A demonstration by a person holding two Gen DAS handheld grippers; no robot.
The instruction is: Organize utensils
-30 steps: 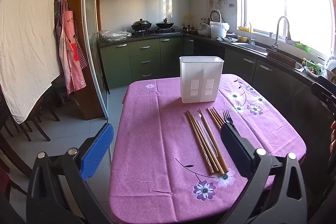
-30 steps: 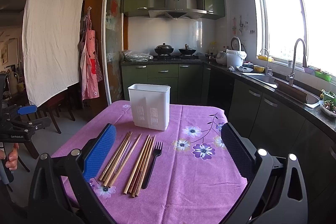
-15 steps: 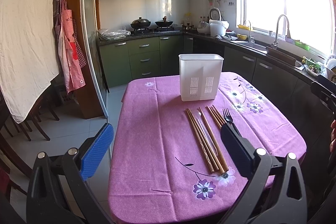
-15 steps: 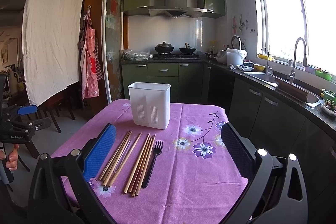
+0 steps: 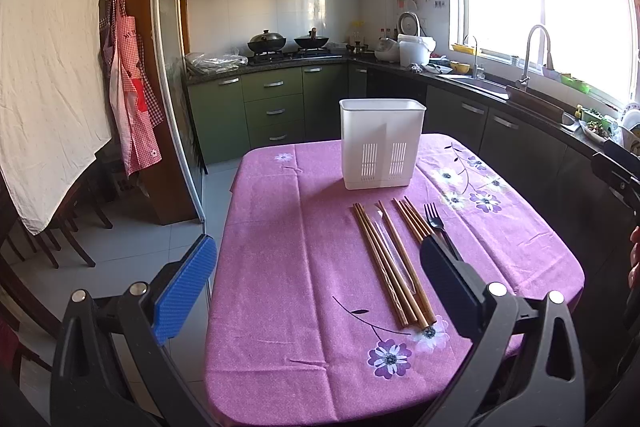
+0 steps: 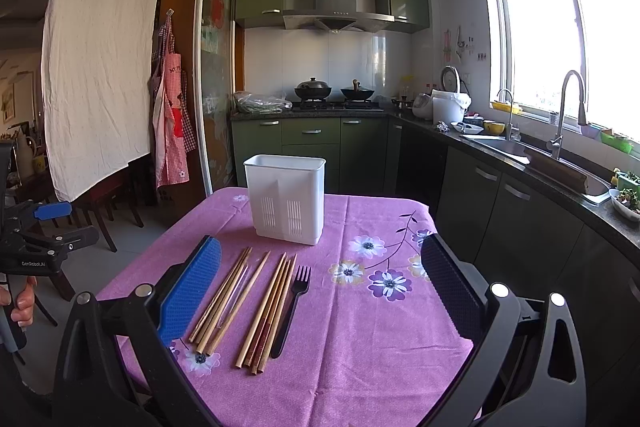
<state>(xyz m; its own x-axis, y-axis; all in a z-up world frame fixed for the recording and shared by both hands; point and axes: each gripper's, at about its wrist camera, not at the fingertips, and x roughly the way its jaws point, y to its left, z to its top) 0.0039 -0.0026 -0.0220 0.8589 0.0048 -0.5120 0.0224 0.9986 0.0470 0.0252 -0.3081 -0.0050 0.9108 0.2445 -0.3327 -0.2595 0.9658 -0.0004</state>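
Observation:
A white slotted utensil holder point(image 5: 380, 143) point(image 6: 286, 197) stands upright at the far end of a table with a purple flowered cloth point(image 5: 288, 267) point(image 6: 360, 327). In front of it lie several wooden chopsticks point(image 5: 390, 263) point(image 6: 248, 299) in two bunches, and a black plastic fork point(image 5: 434, 217) point(image 6: 294, 303) to their right. My left gripper point(image 5: 316, 279) is open, held above the near left part of the table; its right finger hides the fork's handle. My right gripper point(image 6: 324, 287) is open above the near edge, with the chopsticks and fork showing between its fingers.
Green kitchen cabinets, a stove with two pans point(image 6: 332, 93) and a sink counter point(image 6: 520, 151) run behind and to the right of the table. A white sheet point(image 5: 44, 67) and an apron hang at the left. A hand holding the left gripper point(image 6: 24, 301) shows in the right wrist view.
Both views have shifted only slightly; the left gripper's view dipped a little. Nothing on the table has moved.

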